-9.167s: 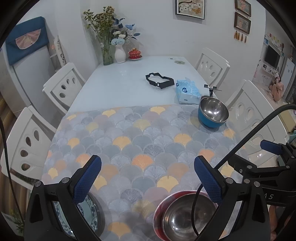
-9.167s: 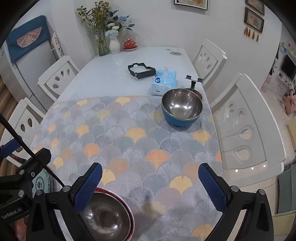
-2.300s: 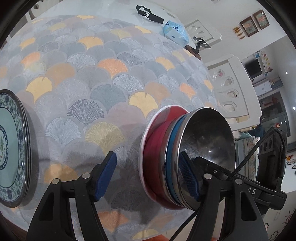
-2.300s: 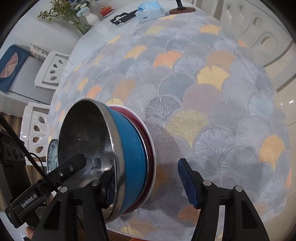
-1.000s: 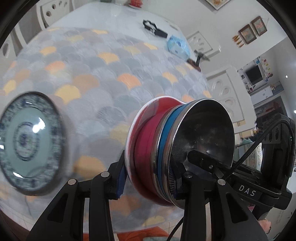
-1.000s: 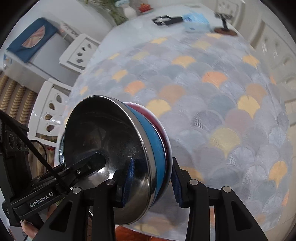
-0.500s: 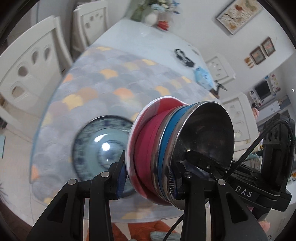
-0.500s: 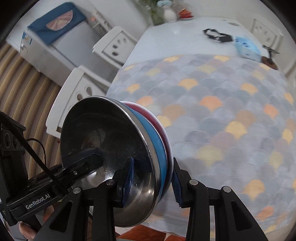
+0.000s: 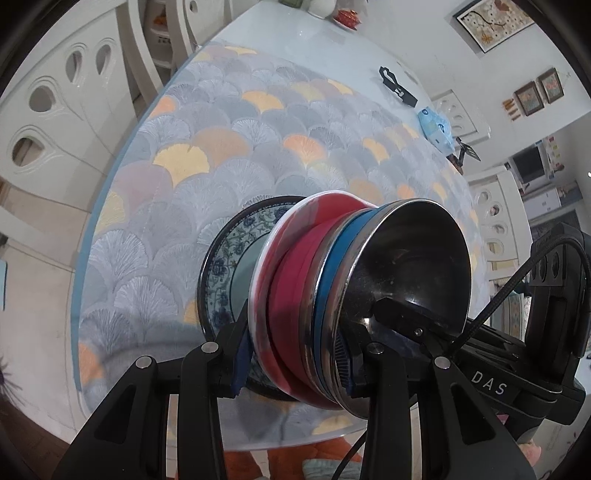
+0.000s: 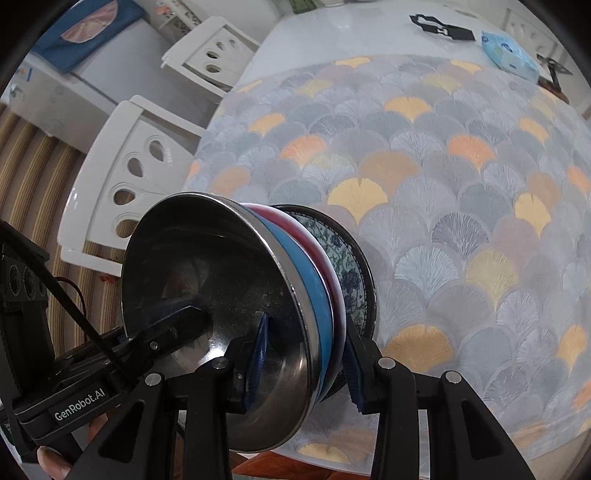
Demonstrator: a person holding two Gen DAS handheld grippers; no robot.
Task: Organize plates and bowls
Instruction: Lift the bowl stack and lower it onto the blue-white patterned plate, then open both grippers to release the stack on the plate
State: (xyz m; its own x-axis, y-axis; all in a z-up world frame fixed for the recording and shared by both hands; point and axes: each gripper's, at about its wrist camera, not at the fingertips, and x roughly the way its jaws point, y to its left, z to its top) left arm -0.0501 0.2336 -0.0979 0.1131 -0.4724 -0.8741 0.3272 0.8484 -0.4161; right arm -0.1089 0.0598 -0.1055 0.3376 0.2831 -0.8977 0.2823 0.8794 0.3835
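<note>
A stack of a blue steel-lined bowl (image 9: pixel 406 266) nested in a red bowl (image 9: pixel 291 280) is held by both grippers. My left gripper (image 9: pixel 291 362) is shut on the stack's rim on one side. My right gripper (image 10: pixel 306 358) is shut on the rim on the opposite side; the stack (image 10: pixel 229 295) shows there too. Right under the stack lies a blue-and-white patterned plate (image 9: pixel 229 258) on the fan-patterned tablecloth (image 9: pixel 221 147), near the table's front left corner. The plate (image 10: pixel 351 266) shows past the stack's rim. I cannot tell whether the stack touches the plate.
White chairs (image 10: pixel 136 173) stand along the table's left side, and more (image 9: pixel 491 221) on the right. At the far end lie a black strap (image 10: pixel 443 29), a blue tissue pack (image 10: pixel 509 55) and a phone stand (image 9: pixel 461 155). The table edge (image 9: pixel 79 258) runs close to the plate.
Both grippers closed on the nested bowls, lifted them and carried them left across the table. The stack now sits over the patterned plate, lower than half a second ago.
</note>
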